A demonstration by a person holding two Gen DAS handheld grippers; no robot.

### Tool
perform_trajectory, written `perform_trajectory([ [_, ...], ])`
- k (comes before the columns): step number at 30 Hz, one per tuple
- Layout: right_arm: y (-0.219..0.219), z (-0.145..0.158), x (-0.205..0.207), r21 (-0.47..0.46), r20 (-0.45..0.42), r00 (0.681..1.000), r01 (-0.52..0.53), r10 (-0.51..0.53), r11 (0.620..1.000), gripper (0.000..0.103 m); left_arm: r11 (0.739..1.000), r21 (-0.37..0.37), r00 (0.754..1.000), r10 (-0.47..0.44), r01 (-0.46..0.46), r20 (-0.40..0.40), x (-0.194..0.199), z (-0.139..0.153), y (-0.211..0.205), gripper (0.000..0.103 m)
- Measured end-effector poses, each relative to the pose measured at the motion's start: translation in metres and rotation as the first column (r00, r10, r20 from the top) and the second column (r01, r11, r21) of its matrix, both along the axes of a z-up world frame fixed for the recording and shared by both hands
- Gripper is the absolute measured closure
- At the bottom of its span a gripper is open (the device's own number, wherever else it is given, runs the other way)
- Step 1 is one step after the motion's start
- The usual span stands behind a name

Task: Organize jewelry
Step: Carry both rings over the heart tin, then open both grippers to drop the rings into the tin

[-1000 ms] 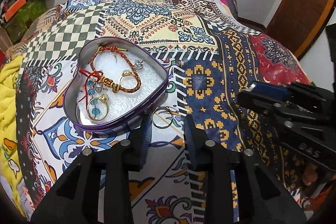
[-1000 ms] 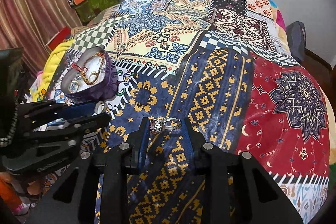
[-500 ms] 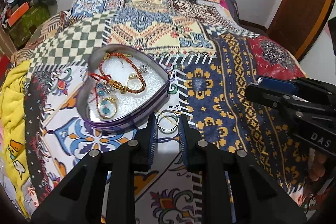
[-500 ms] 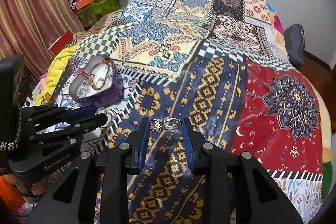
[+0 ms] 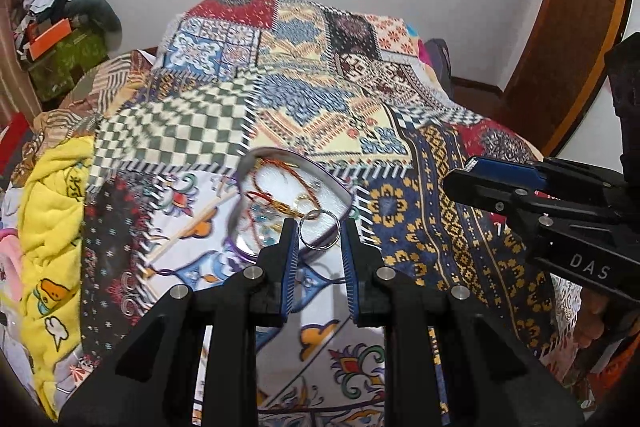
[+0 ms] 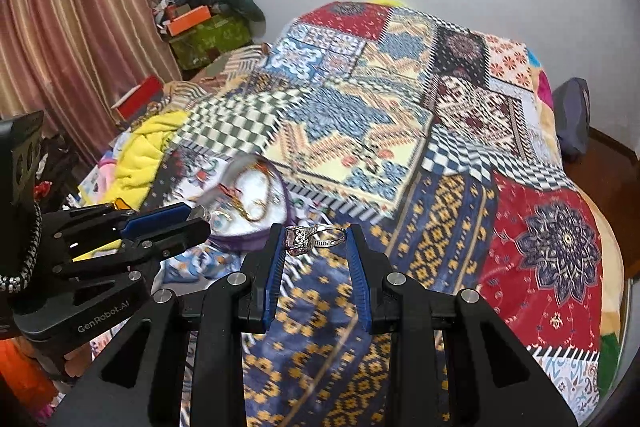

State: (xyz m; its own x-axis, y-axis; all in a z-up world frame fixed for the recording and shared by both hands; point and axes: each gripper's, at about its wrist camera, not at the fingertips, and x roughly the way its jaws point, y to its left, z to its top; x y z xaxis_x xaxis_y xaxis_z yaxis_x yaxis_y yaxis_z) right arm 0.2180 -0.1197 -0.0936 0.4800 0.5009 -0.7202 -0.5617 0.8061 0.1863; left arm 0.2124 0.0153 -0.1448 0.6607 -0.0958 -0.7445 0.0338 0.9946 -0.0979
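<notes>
My left gripper (image 5: 319, 231) is shut on a thin silver hoop (image 5: 320, 229) and holds it in the air, just in front of the near edge of a heart-shaped purple tin (image 5: 272, 150). Red and gold bracelets (image 5: 286, 205) and other small pieces lie on the tin's white lining. My right gripper (image 6: 315, 233) is shut on a silver ring with a pink stone (image 6: 310, 239), lifted above the blue-and-gold patch of the bedspread. In the right wrist view the tin (image 6: 240, 242) lies to the left, and the left gripper (image 6: 172, 223) reaches toward it.
A patchwork bedspread (image 5: 320, 99) covers the whole bed. A yellow blanket (image 5: 56, 203) lies bunched at the left edge. Boxes and clothes (image 6: 200, 23) are piled by the curtain, and a wooden door (image 5: 572, 39) stands at the right. The right gripper (image 5: 492, 183) juts in from the right.
The left gripper closed on the hoop beside the tin and lifted it off the bedspread. Both grippers have risen and tilted up, the right one still holding its ring.
</notes>
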Motion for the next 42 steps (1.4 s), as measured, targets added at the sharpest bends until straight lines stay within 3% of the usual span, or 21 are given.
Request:
perform_trajectory([
  [12,0.04,0.006,0.002,0.028,0.014,0.998,-0.064,0.063,0.998,0.075,0.998,-0.019,0.998,0.053,-0.053,0.016,-0.002,-0.001,0.038,0.083],
  [24,0.064,-0.02,0.014,0.024,-0.053,0.995,-0.088,0.089,0.996,0.075,1.0,-0.011,1.0,0.004,-0.004,-0.011,0.012,-0.026,0.036,0.083],
  [37,0.073,-0.043,0.026,0.005,-0.112,0.989,-0.097,0.096,0.995,0.075,0.999,-0.003,0.999,-0.036,0.036,0.026,0.025,-0.023,0.043,0.083],
  [42,0.075,-0.048,0.025,-0.004,-0.124,0.987,-0.107,0.106,0.994,0.075,0.999,-0.044,1.0,-0.019,0.019,0.002,0.029,-0.03,0.049,0.083],
])
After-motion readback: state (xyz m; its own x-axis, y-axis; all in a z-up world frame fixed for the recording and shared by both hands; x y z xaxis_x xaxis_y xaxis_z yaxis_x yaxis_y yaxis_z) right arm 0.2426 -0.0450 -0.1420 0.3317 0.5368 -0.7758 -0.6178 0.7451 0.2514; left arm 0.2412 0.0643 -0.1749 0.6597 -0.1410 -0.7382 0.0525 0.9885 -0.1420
